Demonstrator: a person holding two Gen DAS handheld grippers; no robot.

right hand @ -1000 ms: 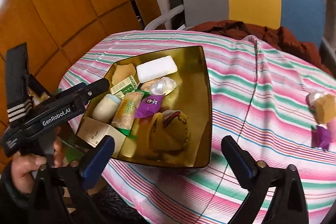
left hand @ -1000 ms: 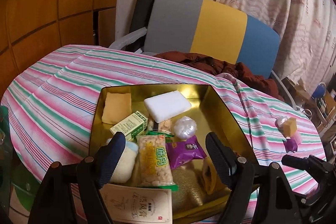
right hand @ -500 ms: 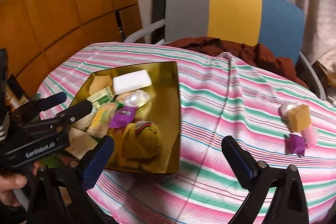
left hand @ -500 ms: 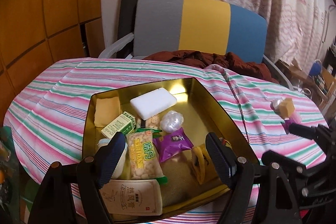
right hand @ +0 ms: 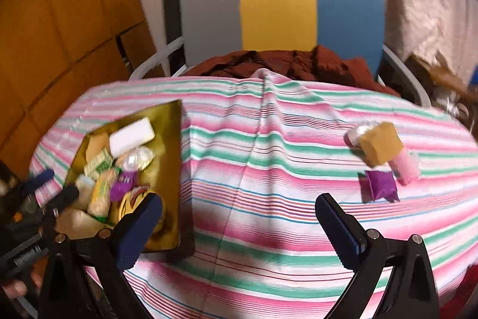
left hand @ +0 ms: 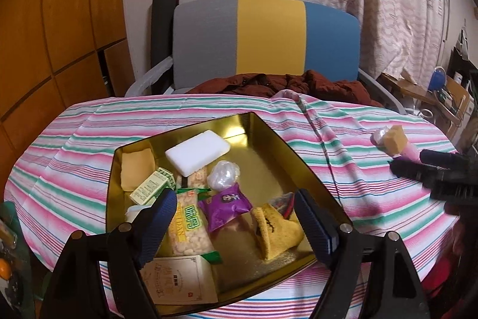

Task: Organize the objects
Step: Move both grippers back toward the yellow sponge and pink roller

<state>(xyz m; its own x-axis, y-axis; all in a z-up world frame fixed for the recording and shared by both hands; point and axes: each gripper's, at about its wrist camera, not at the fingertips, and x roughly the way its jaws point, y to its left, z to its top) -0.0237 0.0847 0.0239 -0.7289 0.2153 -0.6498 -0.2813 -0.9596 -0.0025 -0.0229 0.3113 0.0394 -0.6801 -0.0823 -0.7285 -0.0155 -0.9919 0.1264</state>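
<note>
Right wrist view motion-blurred; I cannot read labels in gold tin (right hand: 176,157). Left finger (left hand: 155,226) hides white bottle (left hand: 133,210). Right gripper (left hand: 430,166) cut by edge, covers pink item (left hand: 410,151).

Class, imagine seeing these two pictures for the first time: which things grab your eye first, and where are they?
A shiny gold metal tray crammed with snack packets sits on the left of the pink-and-green striped tablecloth. A tan cube with small wrapped items lies apart at right. Behind the table stands a grey, yellow and blue chair.
</note>
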